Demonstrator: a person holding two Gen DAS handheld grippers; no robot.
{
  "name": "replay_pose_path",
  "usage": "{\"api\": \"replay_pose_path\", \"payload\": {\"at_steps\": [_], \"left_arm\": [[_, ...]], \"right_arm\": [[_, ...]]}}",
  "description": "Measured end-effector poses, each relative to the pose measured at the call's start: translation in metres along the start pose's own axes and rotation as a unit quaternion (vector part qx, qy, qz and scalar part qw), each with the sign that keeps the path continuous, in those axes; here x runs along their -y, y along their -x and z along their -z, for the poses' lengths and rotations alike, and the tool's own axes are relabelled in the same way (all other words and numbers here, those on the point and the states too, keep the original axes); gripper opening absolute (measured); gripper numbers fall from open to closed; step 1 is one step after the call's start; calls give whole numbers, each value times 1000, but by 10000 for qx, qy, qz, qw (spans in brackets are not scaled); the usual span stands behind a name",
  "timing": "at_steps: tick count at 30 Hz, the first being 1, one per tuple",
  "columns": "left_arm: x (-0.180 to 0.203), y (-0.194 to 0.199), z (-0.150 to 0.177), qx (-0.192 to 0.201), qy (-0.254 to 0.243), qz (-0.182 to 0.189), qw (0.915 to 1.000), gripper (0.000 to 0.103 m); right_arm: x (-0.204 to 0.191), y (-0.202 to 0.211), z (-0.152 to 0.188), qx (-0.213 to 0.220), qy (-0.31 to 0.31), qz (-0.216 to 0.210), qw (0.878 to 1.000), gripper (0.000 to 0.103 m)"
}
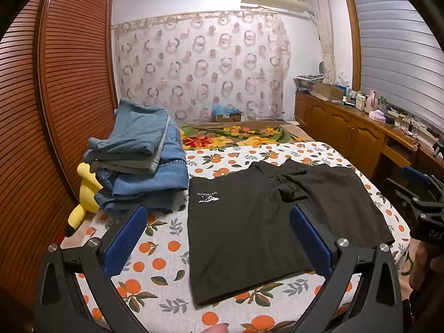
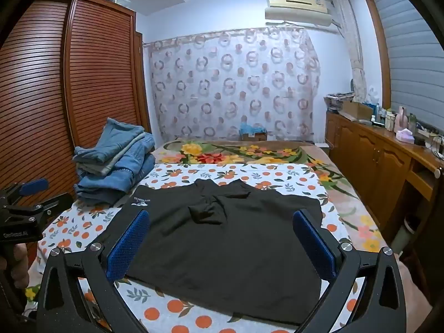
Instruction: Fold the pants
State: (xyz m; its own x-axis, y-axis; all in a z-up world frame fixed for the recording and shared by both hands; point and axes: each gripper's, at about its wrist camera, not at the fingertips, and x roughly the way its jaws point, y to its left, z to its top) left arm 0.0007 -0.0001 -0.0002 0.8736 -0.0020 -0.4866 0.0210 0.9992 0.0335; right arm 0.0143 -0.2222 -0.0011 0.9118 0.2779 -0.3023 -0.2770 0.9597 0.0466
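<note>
On the orange-print bed (image 1: pixel 172 247), black pants (image 1: pixel 249 222) lie flat — legs toward the claws (image 1: pixel 219 238), both spread wide.

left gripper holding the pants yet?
No. The left gripper is open above the pants, nothing between its fingers.

I see the pants (image 1: pixel 249 222) spread flat on the bed (image 1: pixel 166 291), directly ahead of both grippers. To their left a pile of folded jeans (image 1: pixel 144 163) sits on the bed, with a plush toy (image 1: pixel 86 194) against the pile's left side, next to the wardrobe (image 1: pixel 55 97). Behind the bed hangs a curtain (image 1: pixel 202 66). A cabinet (image 1: pixel 360 130) runs along the right.
</note>
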Motion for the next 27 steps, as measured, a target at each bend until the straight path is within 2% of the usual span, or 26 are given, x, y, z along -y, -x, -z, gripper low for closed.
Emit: {"api": "replay_pose_path", "payload": {"at_steps": [27], "left_arm": [[0,1,0,65,32,17,10000,103]], "right_arm": [[-2,2,1,-12,10,76,10000,103]]}}
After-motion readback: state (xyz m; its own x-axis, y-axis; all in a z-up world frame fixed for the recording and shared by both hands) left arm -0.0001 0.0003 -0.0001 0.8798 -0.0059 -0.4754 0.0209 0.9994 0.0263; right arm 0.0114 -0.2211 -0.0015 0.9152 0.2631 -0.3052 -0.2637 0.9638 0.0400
